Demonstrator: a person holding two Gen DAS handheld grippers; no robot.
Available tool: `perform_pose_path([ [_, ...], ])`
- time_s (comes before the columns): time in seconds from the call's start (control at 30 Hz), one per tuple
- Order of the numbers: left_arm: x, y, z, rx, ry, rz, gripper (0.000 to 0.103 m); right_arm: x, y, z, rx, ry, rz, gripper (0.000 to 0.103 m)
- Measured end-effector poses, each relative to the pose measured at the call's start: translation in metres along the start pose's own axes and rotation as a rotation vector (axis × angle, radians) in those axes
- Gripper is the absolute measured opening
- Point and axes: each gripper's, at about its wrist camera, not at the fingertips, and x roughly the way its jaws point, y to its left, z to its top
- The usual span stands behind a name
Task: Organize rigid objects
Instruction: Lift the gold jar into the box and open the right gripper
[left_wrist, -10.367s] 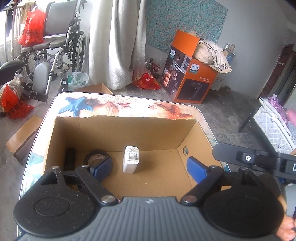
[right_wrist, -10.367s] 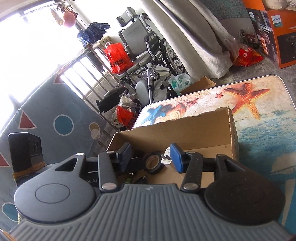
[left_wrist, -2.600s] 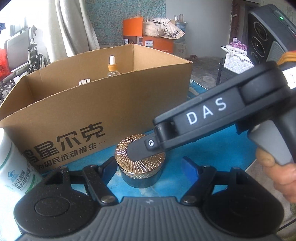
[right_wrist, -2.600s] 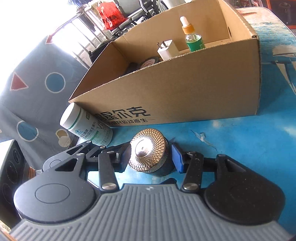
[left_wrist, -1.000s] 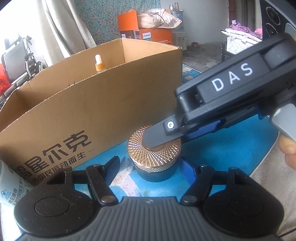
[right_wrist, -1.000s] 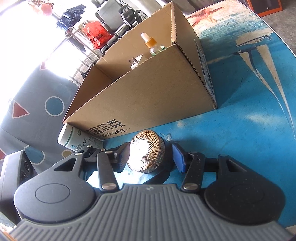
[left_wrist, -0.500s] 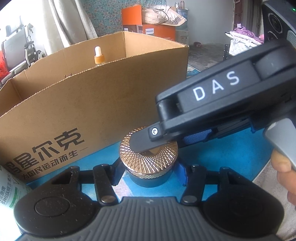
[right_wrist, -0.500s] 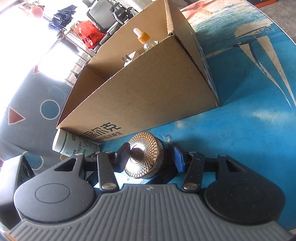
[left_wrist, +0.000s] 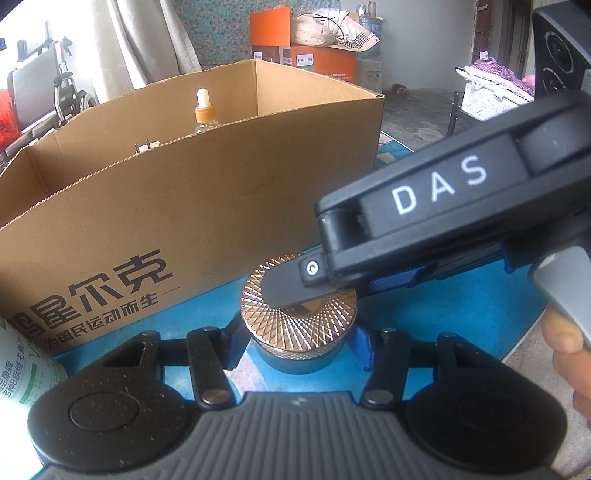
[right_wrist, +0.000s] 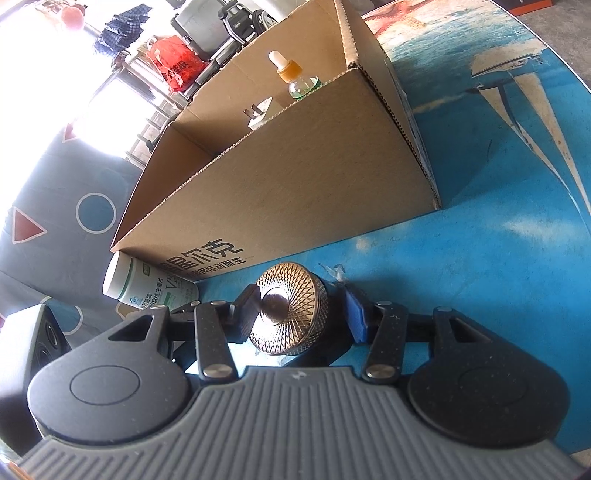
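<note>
A small dark jar with a gold knurled lid (left_wrist: 299, 321) (right_wrist: 291, 306) sits just in front of the cardboard box (left_wrist: 184, 206) (right_wrist: 295, 192) on the blue sea-print table (left_wrist: 443, 314). My left gripper (left_wrist: 298, 345) is shut on the jar's dark body, one pad on each side. My right gripper (right_wrist: 300, 314) reaches in from the right and is shut on the same jar at its lid. In the left wrist view one of its fingers (left_wrist: 291, 284) lies across the lid. I cannot tell whether the jar rests on the table or hangs just above it.
The box holds a dropper bottle with an orange collar (left_wrist: 205, 114) (right_wrist: 295, 81) and a white charger plug (right_wrist: 260, 110). A white and green supplement bottle (right_wrist: 147, 284) (left_wrist: 22, 369) lies at the box's front left corner. A person's finger (left_wrist: 565, 332) is on the right trigger.
My left jaws have come in from a wider stand and now press on the jar. The right gripper has kept its hold on the lid and hardly moved.
</note>
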Motion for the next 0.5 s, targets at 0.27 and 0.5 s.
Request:
perform_pose_path([
  [0.27, -0.025, -0.001, 0.003, -0.006, -0.051, 0.012, 0.057, -0.019, 0.017, -0.001, -0.037, -0.025, 0.0, 0.048],
  [0.5, -0.079, 0.002, 0.025, -0.014, -0.188, 0.082, 0.057, -0.06, 0.065, 0.011, -0.135, -0.114, 0.031, 0.049],
])
